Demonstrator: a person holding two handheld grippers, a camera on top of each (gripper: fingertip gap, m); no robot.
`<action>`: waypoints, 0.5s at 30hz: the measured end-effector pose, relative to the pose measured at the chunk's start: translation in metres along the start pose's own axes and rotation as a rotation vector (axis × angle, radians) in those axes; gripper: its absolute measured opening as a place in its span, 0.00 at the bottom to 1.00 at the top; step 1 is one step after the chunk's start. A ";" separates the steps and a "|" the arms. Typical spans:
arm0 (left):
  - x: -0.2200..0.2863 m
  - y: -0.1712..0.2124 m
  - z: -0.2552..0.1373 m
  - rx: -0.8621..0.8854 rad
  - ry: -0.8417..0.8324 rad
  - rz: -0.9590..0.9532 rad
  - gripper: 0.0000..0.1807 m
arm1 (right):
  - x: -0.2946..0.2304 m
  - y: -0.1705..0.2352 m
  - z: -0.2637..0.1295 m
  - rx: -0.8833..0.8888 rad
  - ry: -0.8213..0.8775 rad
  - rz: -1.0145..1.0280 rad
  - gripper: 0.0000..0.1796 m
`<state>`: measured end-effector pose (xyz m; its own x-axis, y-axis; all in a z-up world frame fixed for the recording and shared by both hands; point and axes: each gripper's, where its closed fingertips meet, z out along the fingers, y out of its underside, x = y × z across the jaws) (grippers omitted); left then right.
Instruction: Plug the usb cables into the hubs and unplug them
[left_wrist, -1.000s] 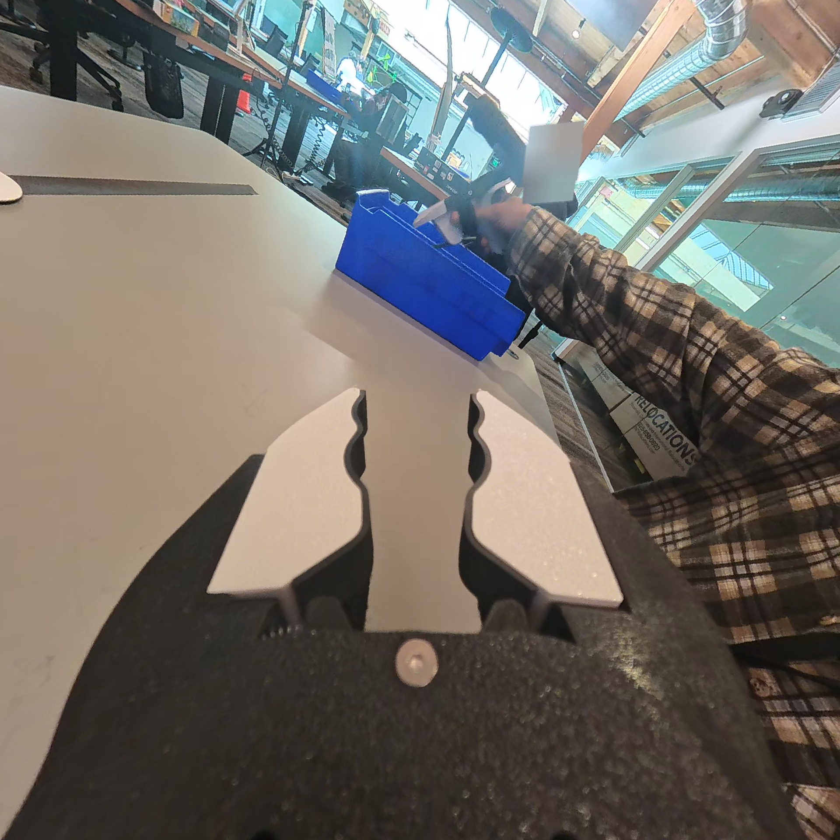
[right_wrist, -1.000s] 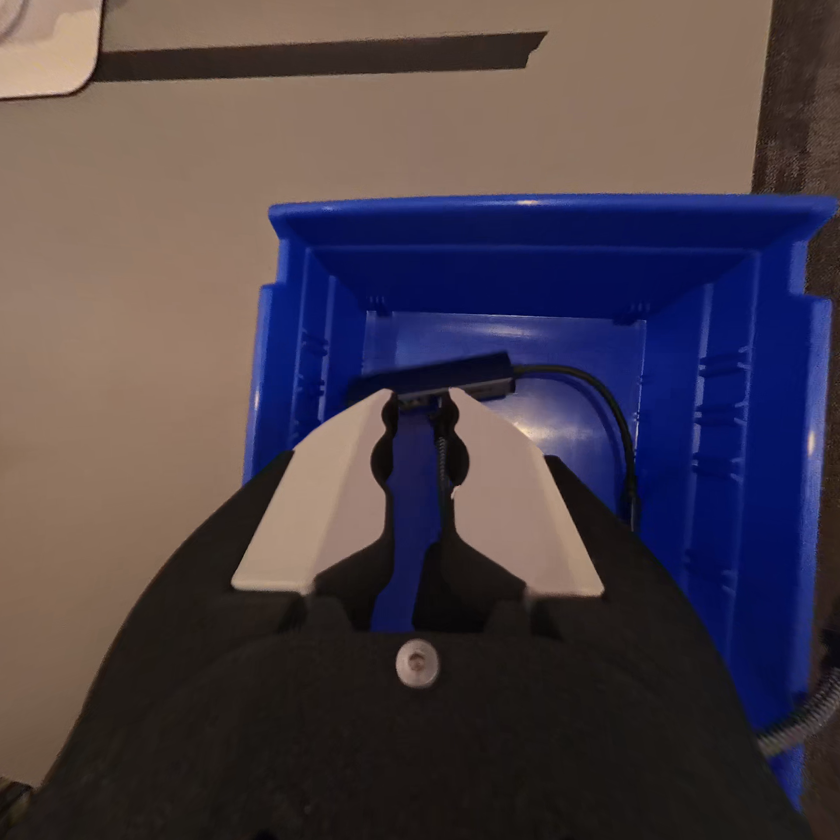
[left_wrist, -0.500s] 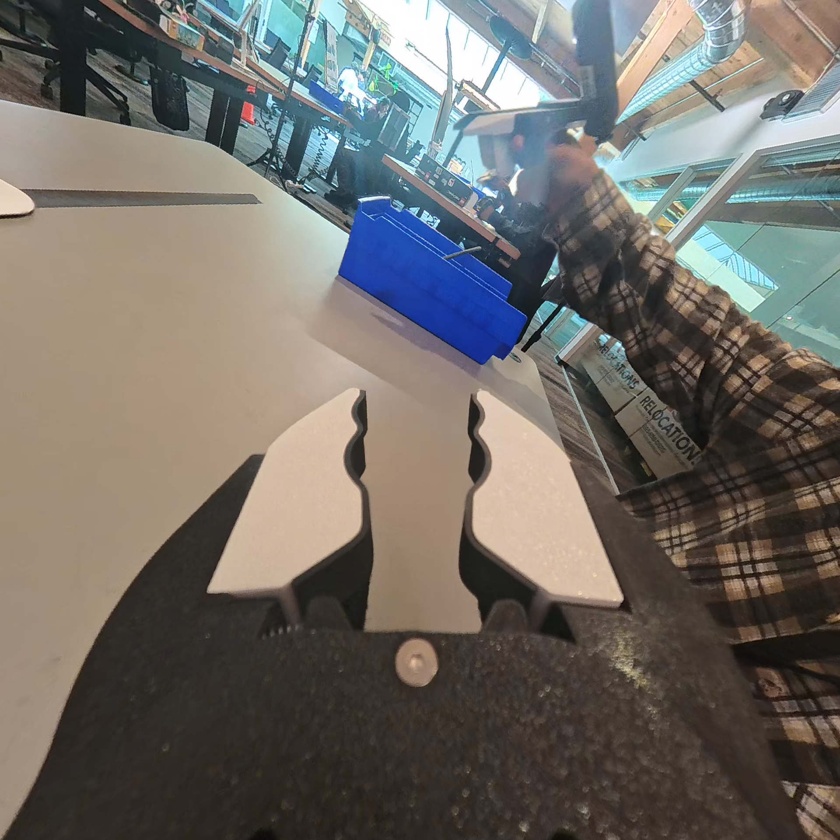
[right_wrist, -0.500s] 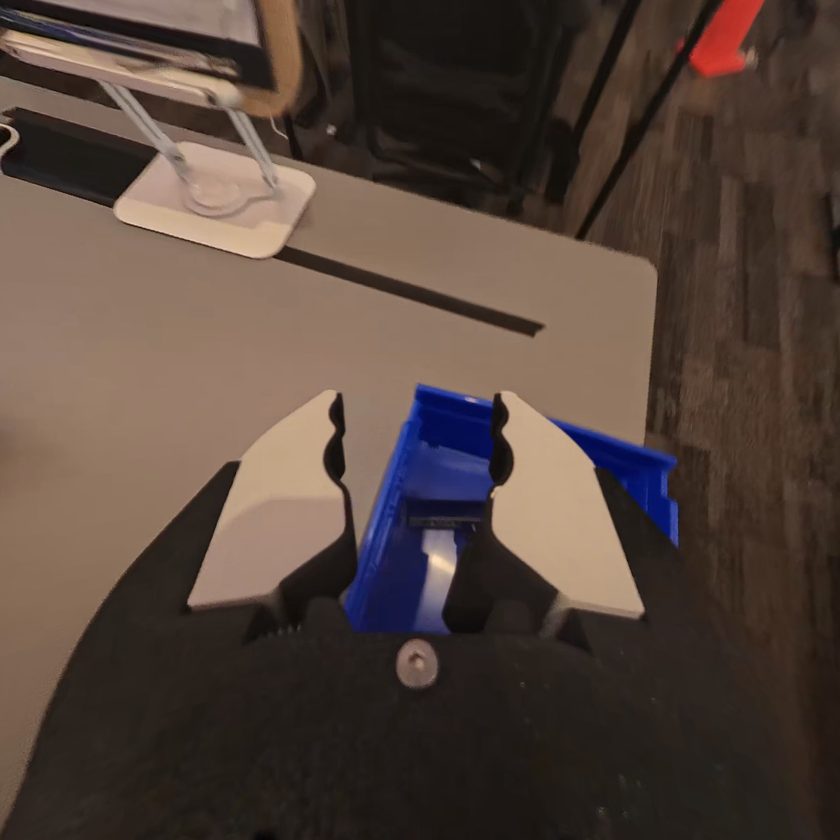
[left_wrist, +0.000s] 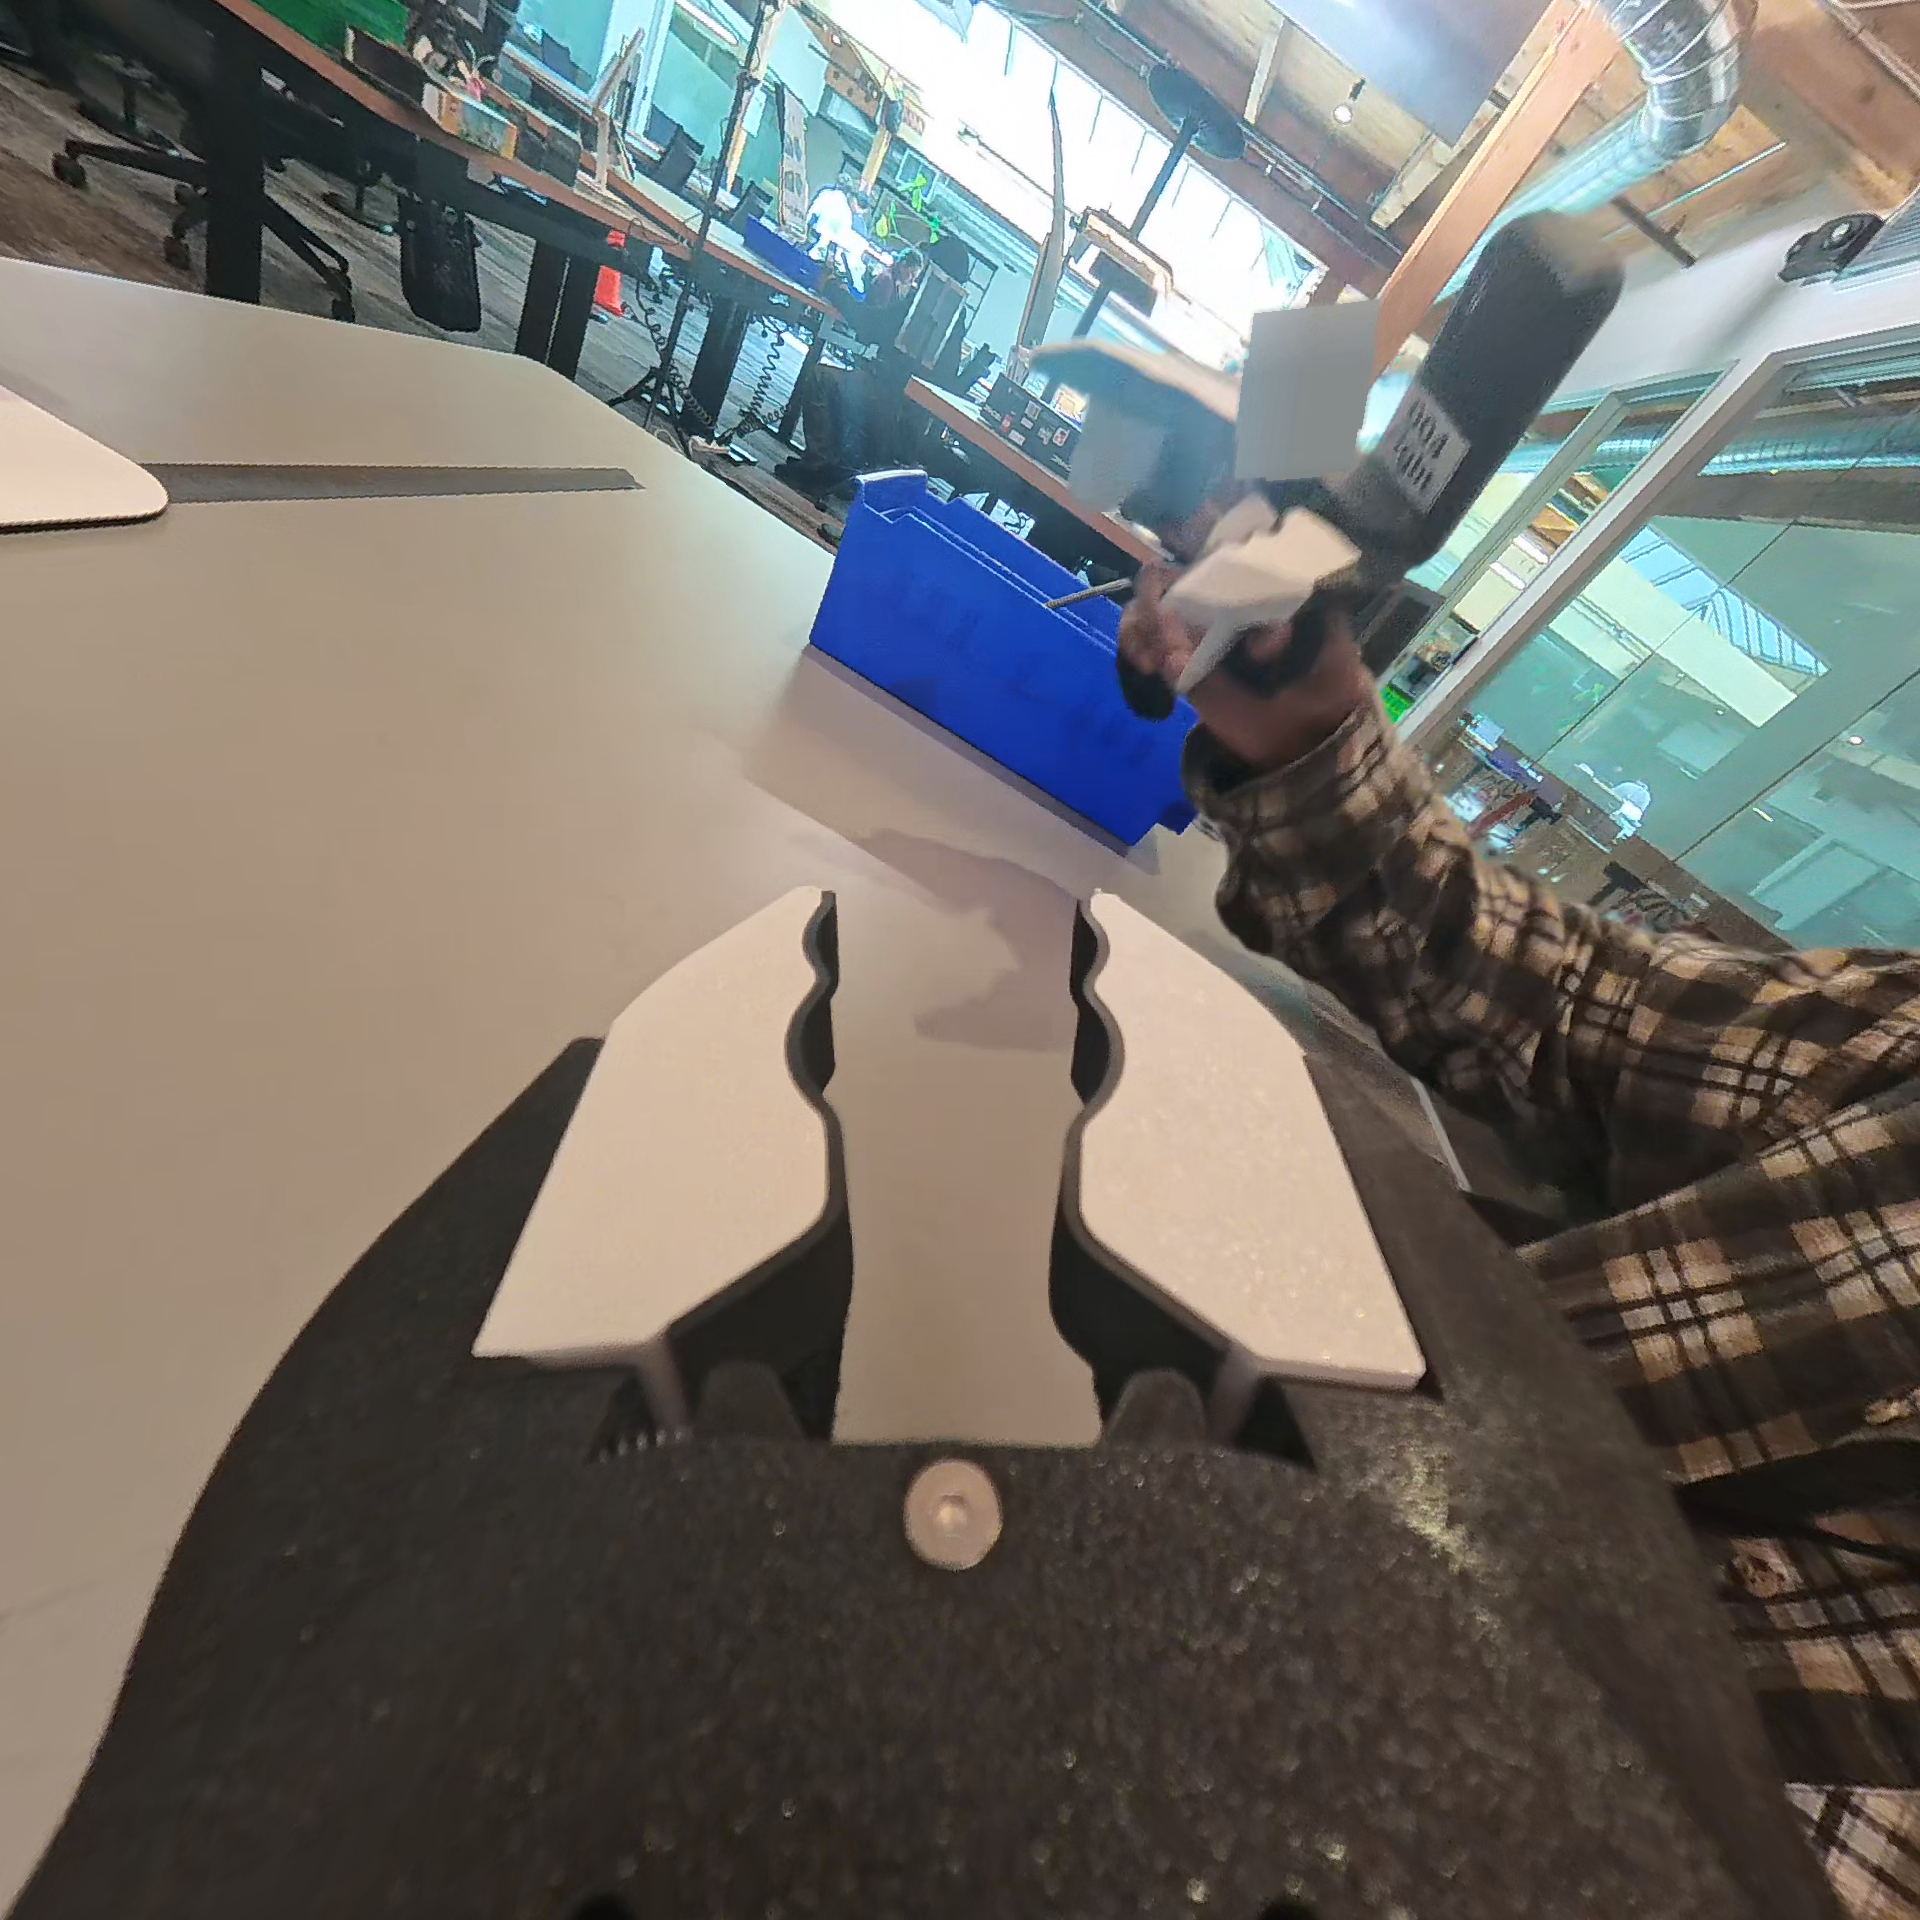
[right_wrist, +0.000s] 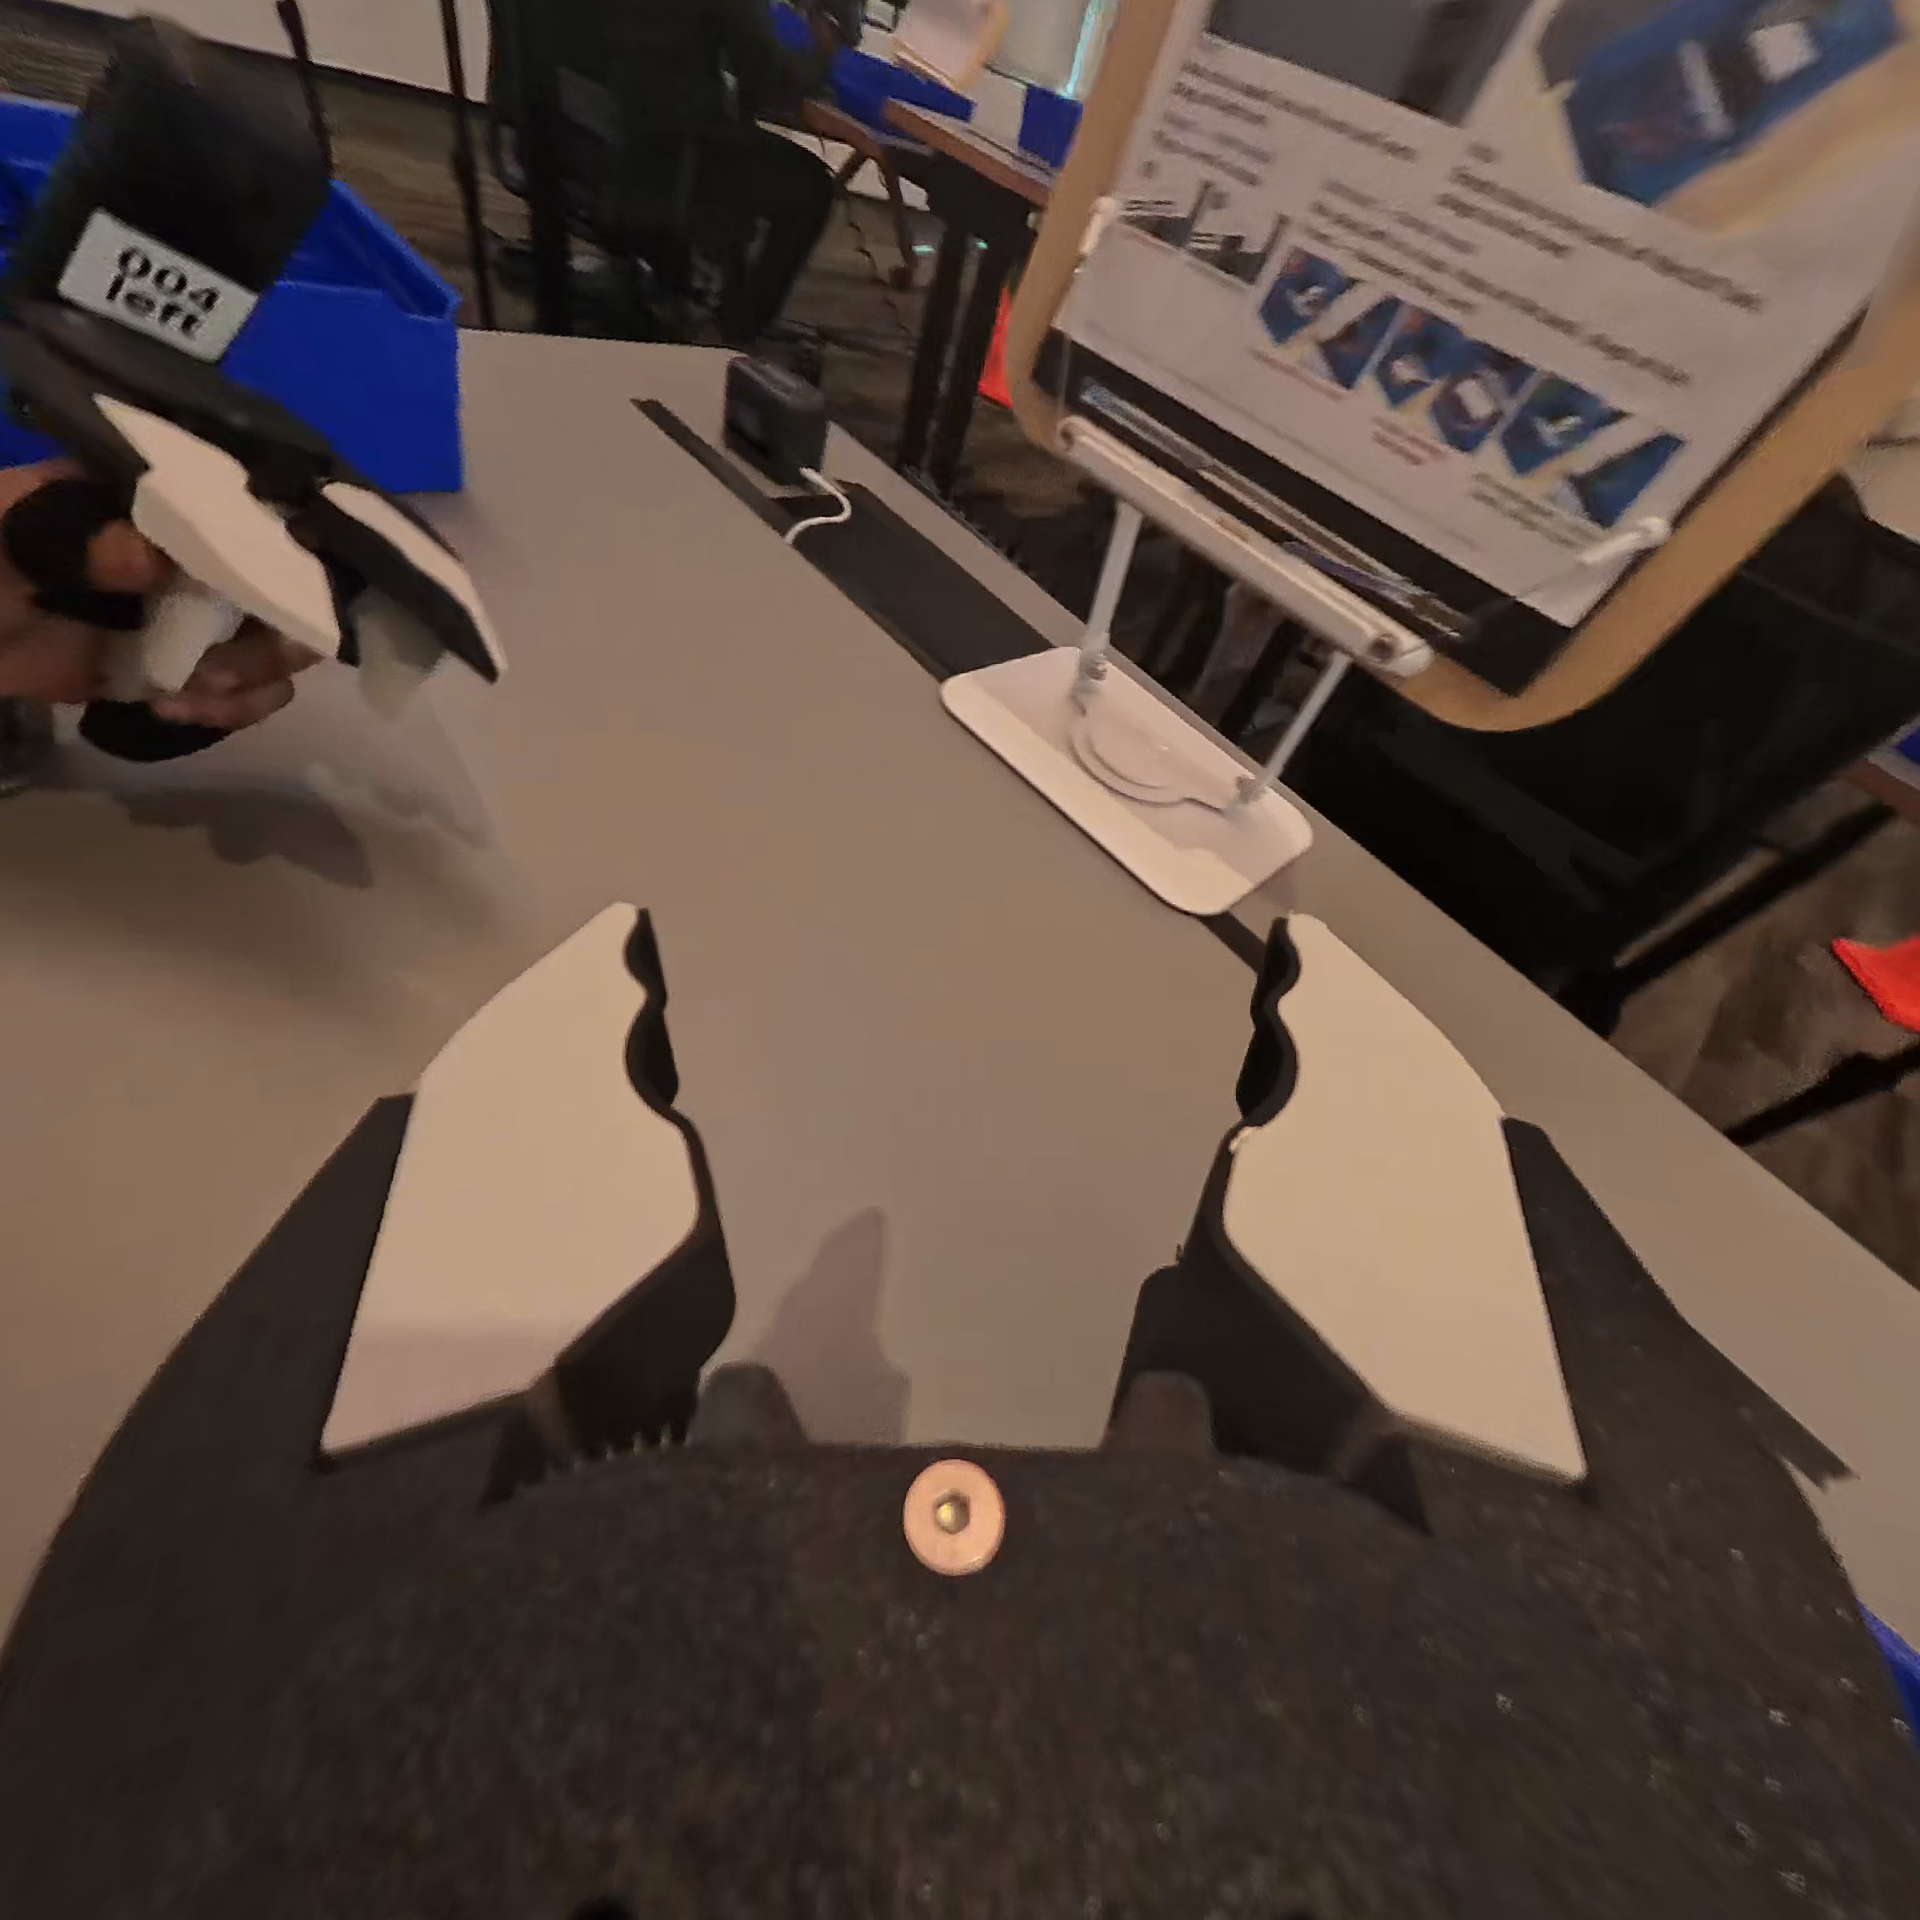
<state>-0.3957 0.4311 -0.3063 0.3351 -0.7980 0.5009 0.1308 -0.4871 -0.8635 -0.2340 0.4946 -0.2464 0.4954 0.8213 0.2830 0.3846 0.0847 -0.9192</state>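
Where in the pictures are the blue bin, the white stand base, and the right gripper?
blue bin (left_wrist: 977, 665): left wrist view, on its long side wall.
white stand base (right_wrist: 1195, 831): right wrist view, on the flat plate's near part.
right gripper (right_wrist: 961, 956): right wrist view, midway between its open fingertips.

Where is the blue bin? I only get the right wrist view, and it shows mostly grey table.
Observer: The left wrist view shows the blue bin on the table, near its far edge.
Operator: Anything in it?
Observer: A thin cable pokes above its rim; the inside is hidden.
Operator: And the right hand-held gripper?
Observer: It is held up in front of the bin's near end, by a hand with a plaid sleeve.
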 end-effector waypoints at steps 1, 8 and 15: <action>0.000 0.000 0.000 -0.002 -0.003 0.003 0.23 | -0.009 0.007 0.009 0.016 -0.017 -0.012 0.60; -0.002 -0.001 -0.002 0.004 -0.014 0.017 0.23 | -0.053 0.051 0.047 0.092 -0.168 -0.005 0.60; -0.009 -0.007 -0.009 0.031 -0.043 0.019 0.23 | -0.073 0.057 0.046 0.145 -0.181 -0.057 0.49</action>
<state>-0.4083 0.4379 -0.3043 0.3776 -0.7906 0.4821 0.1524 -0.4604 -0.8745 -0.2836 0.4658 -0.3321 0.3232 0.8995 0.2942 0.2857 0.2036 -0.9364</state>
